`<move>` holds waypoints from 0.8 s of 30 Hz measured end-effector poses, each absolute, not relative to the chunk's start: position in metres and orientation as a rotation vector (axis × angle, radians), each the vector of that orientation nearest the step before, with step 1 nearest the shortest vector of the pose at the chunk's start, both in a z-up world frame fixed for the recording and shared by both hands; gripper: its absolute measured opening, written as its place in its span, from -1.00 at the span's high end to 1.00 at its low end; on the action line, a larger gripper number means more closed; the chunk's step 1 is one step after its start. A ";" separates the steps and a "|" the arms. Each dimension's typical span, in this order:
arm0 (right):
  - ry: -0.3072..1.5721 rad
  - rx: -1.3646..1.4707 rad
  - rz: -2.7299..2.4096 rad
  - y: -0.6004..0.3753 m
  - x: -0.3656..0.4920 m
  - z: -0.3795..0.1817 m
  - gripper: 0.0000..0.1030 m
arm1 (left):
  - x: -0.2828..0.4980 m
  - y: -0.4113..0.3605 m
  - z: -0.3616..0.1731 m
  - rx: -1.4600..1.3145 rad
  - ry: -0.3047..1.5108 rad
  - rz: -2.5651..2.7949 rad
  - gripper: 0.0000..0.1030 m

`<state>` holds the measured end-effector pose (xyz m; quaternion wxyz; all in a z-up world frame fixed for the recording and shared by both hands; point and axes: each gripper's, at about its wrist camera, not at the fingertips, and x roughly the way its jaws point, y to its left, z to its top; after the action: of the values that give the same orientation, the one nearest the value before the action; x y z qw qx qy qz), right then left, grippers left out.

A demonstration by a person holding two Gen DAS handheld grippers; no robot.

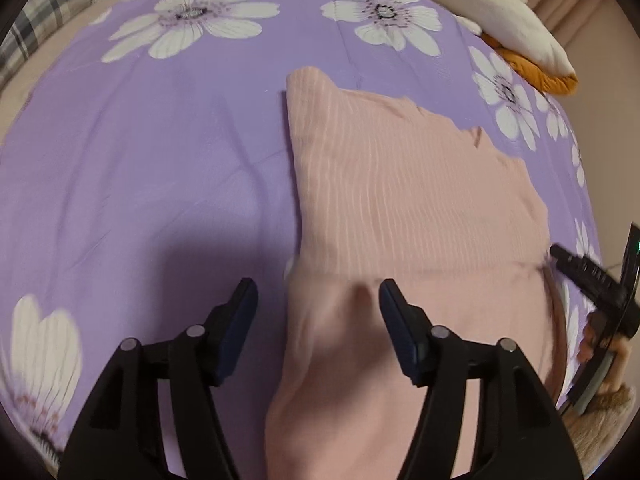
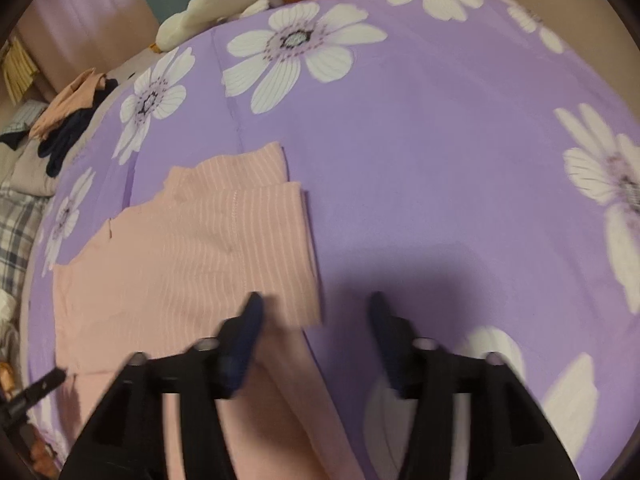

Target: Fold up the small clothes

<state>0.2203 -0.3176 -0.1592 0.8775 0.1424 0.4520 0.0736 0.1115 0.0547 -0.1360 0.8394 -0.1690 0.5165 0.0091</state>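
**Pink top lying lengthwise between both grippers, neither one holding it**

Left wrist view: purple bedsheet (image 1: 160, 160) with white flowers is covering the whole work surface; a cream cushion (image 1: 492, 12) and something orange (image 1: 532, 72) are sitting at the far right edge. The pink striped garment (image 1: 400, 200) is lying flat, partly folded, long axis running away from the camera. The left gripper (image 1: 318, 292) is hanging wide open, gripping nothing; the garment's left edge is passing between its fingers, right finger over cloth, left finger over bare sheet. The right gripper (image 1: 592, 280) is showing at the garment's right side.

Right wrist view: same bedsheet (image 2: 440, 160); a clothes pile (image 2: 72, 120) is lying off the bed at far left. The garment (image 2: 200, 248) is sitting left of centre, with a folded striped panel on top. The right gripper (image 2: 316, 300) is spread wide and empty, straddling the panel's near right corner. Frame is blurring.

Judgement: each gripper is sitting over its own side edge, so the next fold is probably going along the long axis.
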 end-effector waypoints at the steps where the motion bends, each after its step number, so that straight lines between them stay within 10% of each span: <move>1: 0.934 0.291 0.155 -0.318 0.213 -0.156 -0.17 | 0.103 0.053 -0.133 -0.351 1.084 0.015 -0.49; 24: 0.856 0.319 0.217 -0.340 0.051 -0.166 -0.44 | -0.043 0.041 -0.140 -0.513 1.023 -0.044 -0.63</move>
<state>0.0515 -0.3399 -0.1660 0.8918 0.1535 0.4124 0.1046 -0.0431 0.0414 -0.1402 0.8406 -0.2426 0.4838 -0.0210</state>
